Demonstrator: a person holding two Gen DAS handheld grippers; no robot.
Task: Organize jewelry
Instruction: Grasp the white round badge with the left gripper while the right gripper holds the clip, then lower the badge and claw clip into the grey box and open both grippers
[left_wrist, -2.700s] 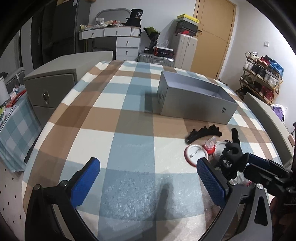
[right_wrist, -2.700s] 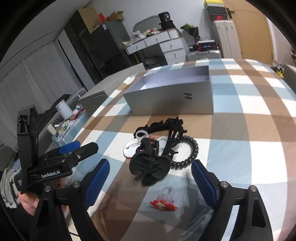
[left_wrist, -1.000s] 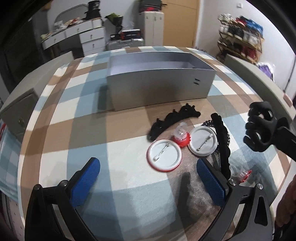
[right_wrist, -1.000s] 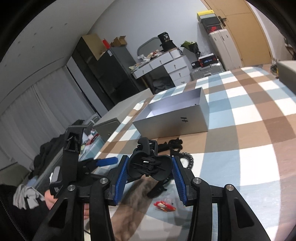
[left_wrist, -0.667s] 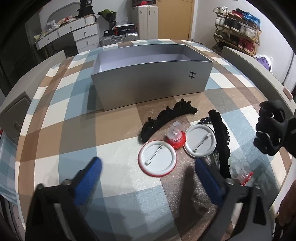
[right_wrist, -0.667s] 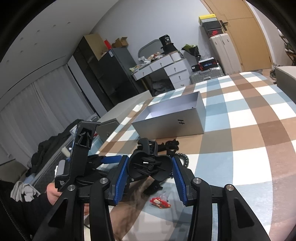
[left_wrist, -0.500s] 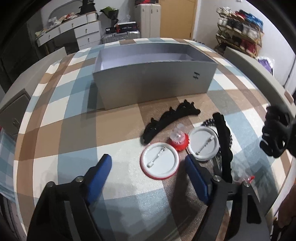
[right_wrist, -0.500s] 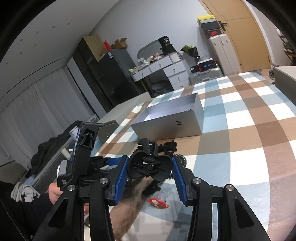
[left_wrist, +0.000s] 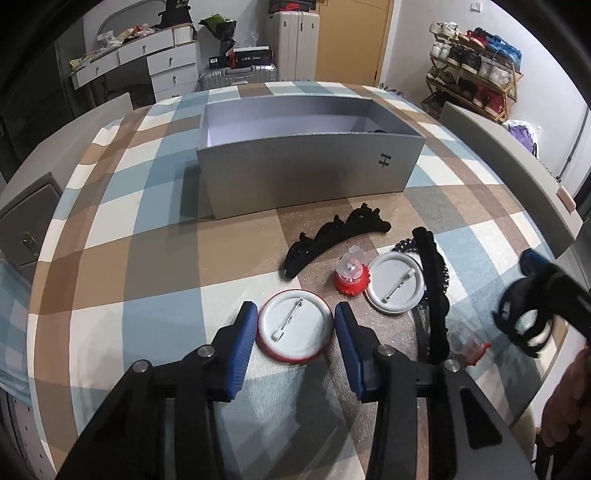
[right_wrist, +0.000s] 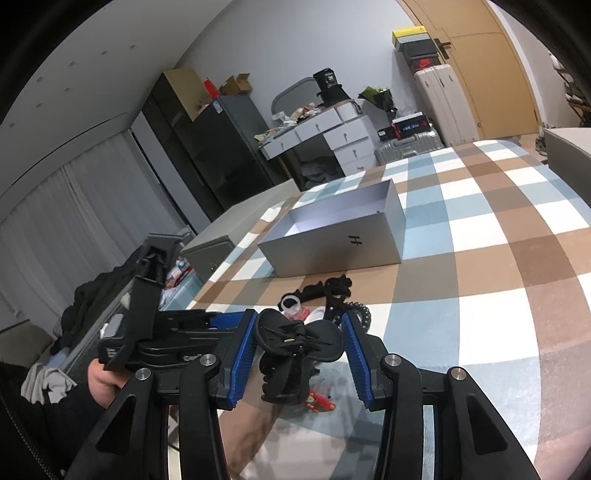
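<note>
Over the near middle of the checked tabletop (left_wrist: 140, 266), seen from the left wrist, the left gripper (left_wrist: 294, 330) was closing around a round pin badge (left_wrist: 293, 329) lying back-up; its blue pads flanked the badge's rim and seemed not yet to press it. A second badge (left_wrist: 397, 286) lay to the right, with a small red-based trinket (left_wrist: 352, 277) between them, a black hair clip (left_wrist: 332, 236) beyond, and a black headband (left_wrist: 432, 280) at the far right. The grey box (left_wrist: 310, 173) stood open farther back. A second earlier, this gripper had stood wide open, pads well clear of the badge.

From the right wrist, the right gripper (right_wrist: 298, 345) was clamped on a black claw clip (right_wrist: 295, 341), held above the tabletop, with the box (right_wrist: 332, 243) beyond. Its grip looked the same as a second before.

The step in hand was probably picking up the near badge. Next, the pads would need to pinch its thin rim before any lift, then carry it over the box wall.
</note>
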